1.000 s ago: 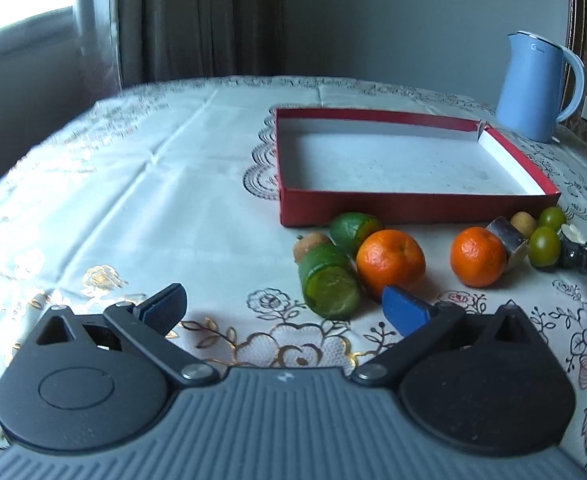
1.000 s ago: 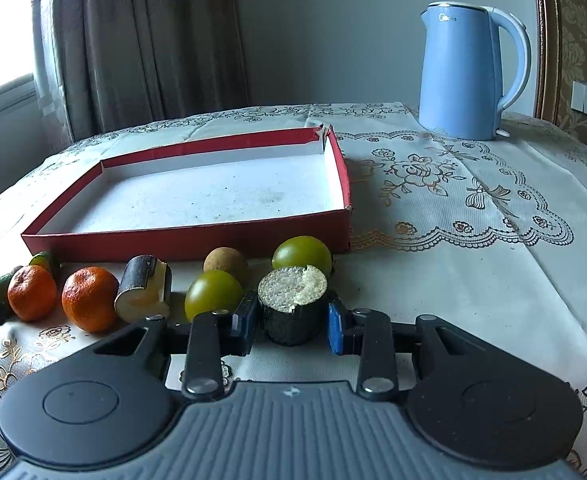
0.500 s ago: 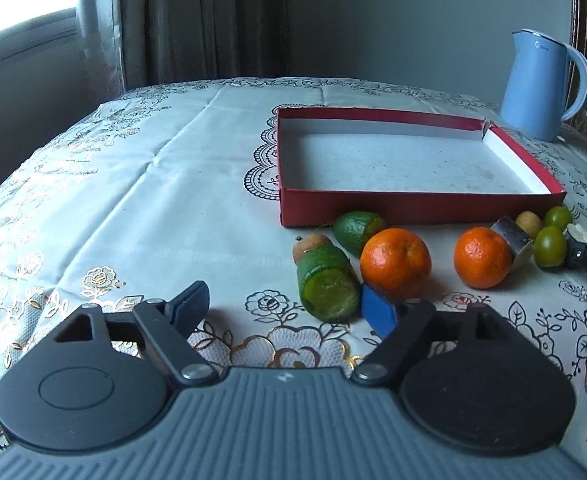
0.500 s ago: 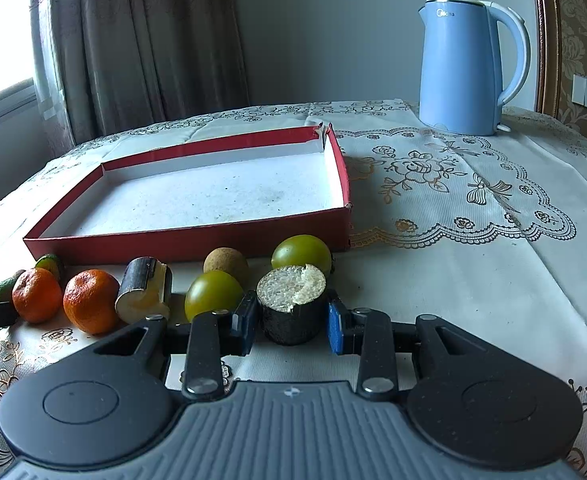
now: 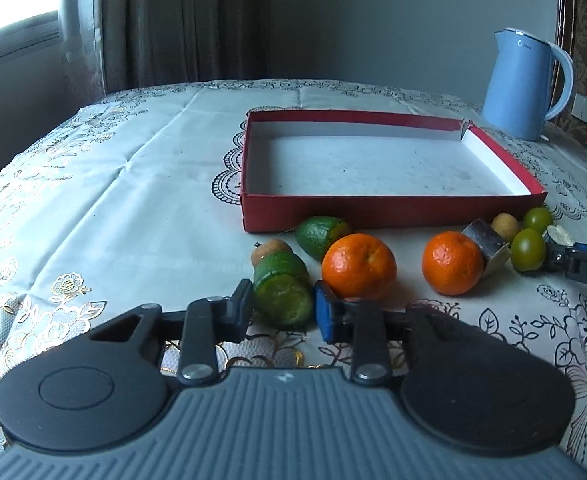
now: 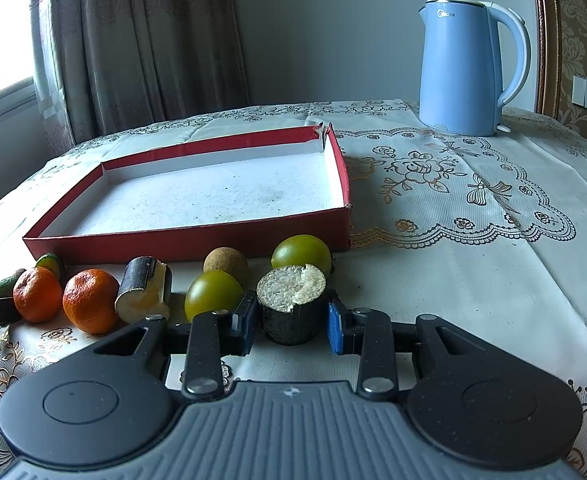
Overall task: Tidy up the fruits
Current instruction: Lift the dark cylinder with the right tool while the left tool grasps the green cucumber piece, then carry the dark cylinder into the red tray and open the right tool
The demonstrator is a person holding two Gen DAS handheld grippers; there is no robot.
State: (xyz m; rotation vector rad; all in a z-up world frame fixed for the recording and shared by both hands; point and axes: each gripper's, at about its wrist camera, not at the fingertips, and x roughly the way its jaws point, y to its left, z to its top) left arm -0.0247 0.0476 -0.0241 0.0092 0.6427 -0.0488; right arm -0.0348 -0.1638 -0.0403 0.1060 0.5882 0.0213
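Note:
My left gripper [image 5: 283,312] has its jaws closing on a green cut cucumber piece [image 5: 281,294] lying on the tablecloth; both pads touch its sides. Just beyond it lie a small brown fruit [image 5: 271,249], a green pointed fruit [image 5: 321,234] and two oranges [image 5: 358,266] [image 5: 452,263]. My right gripper [image 6: 291,320] is shut on a dark cylinder piece [image 6: 291,308] with a pale cut top, resting on the cloth. Around that lie two green round fruits [image 6: 213,300] [image 6: 301,254], a brown fruit [image 6: 225,266] and a dark-skinned cut piece [image 6: 143,296]. The red box [image 5: 373,210] behind the row holds nothing.
A blue kettle [image 6: 465,68] stands at the back right of the table. The box's front wall [image 6: 189,242] is close behind the fruit row. A curtain and window are at the far left. Bare tablecloth stretches left of the box and right of my right gripper.
The left jaws have gone from wide open to closed around the green cucumber piece, with the gripper slightly nearer to it. The right gripper and its dark piece have not moved.

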